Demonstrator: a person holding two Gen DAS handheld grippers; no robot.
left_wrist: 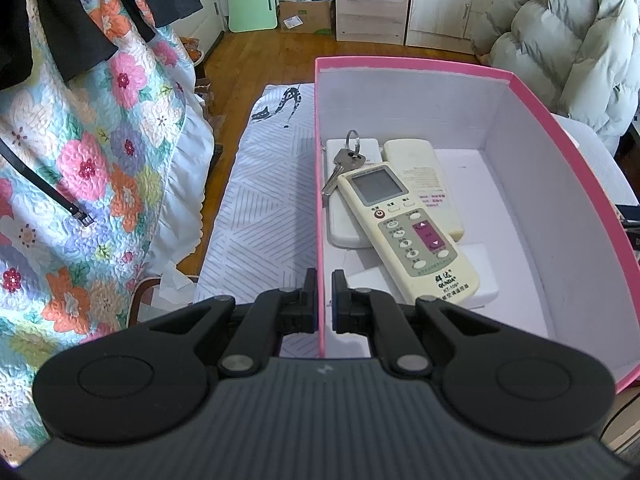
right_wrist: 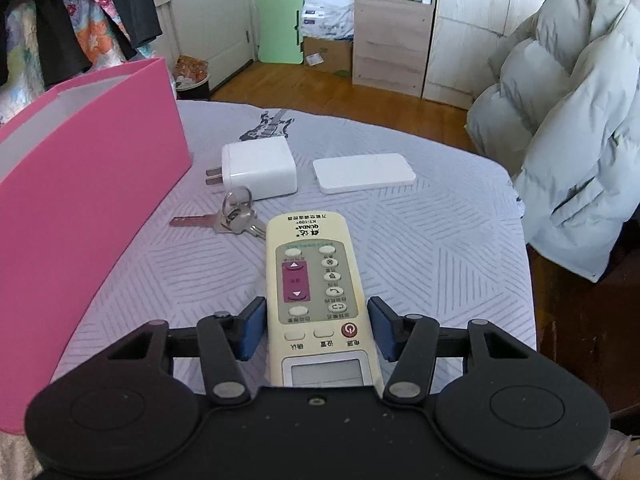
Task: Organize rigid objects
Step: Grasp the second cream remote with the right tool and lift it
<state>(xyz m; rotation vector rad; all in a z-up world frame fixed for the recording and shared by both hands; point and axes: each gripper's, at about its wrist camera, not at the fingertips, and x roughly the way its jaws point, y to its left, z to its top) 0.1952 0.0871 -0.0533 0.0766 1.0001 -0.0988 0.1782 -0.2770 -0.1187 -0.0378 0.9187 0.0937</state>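
Your left tongs [left_wrist: 325, 300] are clenched on the near wall of the pink box [left_wrist: 400, 100], one finger inside and one outside, w/ the wall pinched between them. Inside the box a boxed remote [left_wrist: 408, 232] lies face up, diagonal, on top of two pale handsets [left_wrist: 344, 236] lying side by side. A boxed key bunch [left_wrist: 344, 164] rests on the left handset, touching the top remote's screen end. A white block [left_wrist: 486, 280] sits under the top remote's lower end.

Your right tongs [right_wrist: 317, 308] are grasping the cream remote [right_wrist: 316, 280]: blue pads sit against both long sides, approx at the row of buttons above the screen. The remote lies face up on the desk [right_wrist: 440, 260], screen end toward you. Just past its far end is a loose key bunch [right_wrist: 232, 216], then a white charger [right_wrist: 260, 168] w/ prongs pointing at the box. A flat white slab [right_wrist: 364, 172] lies beside the charger, apart from it. The box stands at the desk's left side, near the keys
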